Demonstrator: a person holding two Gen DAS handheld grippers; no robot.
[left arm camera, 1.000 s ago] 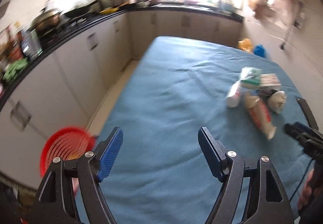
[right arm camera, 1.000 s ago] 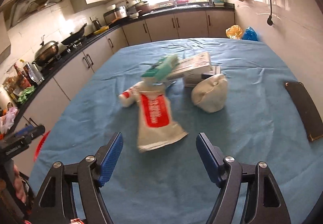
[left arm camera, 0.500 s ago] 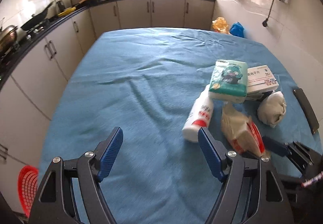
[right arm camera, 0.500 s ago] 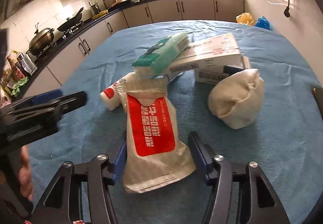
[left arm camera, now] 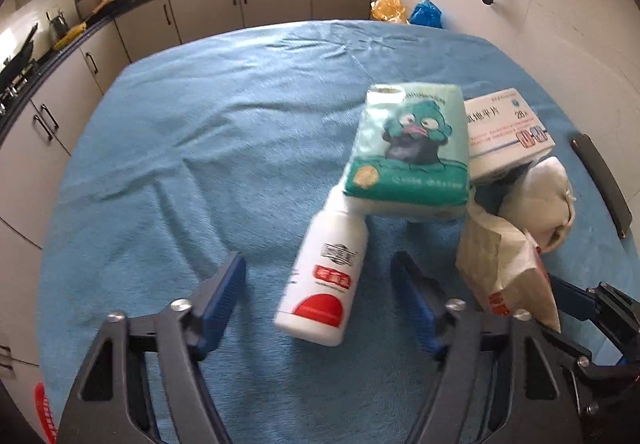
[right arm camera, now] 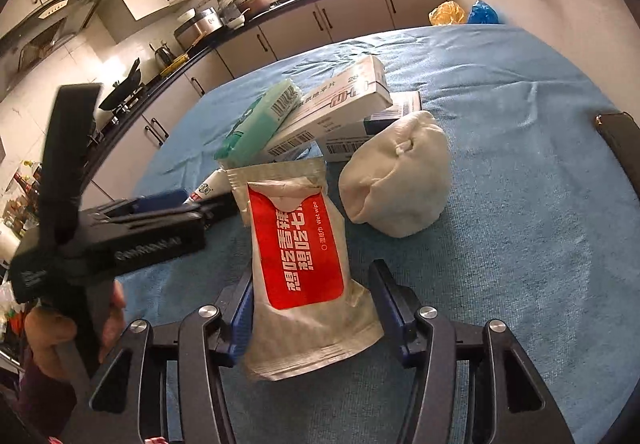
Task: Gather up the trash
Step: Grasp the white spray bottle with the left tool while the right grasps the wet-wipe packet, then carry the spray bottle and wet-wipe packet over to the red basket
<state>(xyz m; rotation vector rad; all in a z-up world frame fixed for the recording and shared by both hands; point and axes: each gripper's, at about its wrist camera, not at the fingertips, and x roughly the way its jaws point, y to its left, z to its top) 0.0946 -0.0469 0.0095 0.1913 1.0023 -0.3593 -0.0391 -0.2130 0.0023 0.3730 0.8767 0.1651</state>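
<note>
A pile of trash lies on the blue tablecloth (left arm camera: 200, 147). A white bottle with a red label (left arm camera: 326, 280) lies between the fingers of my open left gripper (left arm camera: 320, 284); the pads do not touch it. A green tissue pack (left arm camera: 408, 151) rests on its top. My right gripper (right arm camera: 312, 300) has its jaws around a red-and-white wet wipe packet (right arm camera: 298, 256), which also shows in the left wrist view (left arm camera: 508, 268); I cannot see whether the pads press it. A white crumpled wad (right arm camera: 396, 179) and white cartons (right arm camera: 332, 103) lie behind.
A dark flat object (left arm camera: 604, 183) lies at the table's right edge. A red basket (left arm camera: 44, 416) is on the floor at lower left. Kitchen cabinets (left arm camera: 240, 3) and a counter run along the back and left. Orange and blue bags (left arm camera: 408, 7) sit beyond the table.
My left gripper swung right from the basket and moved in until the bottle lies between its fingers. My right gripper advanced and narrowed around the wet wipe packet.
</note>
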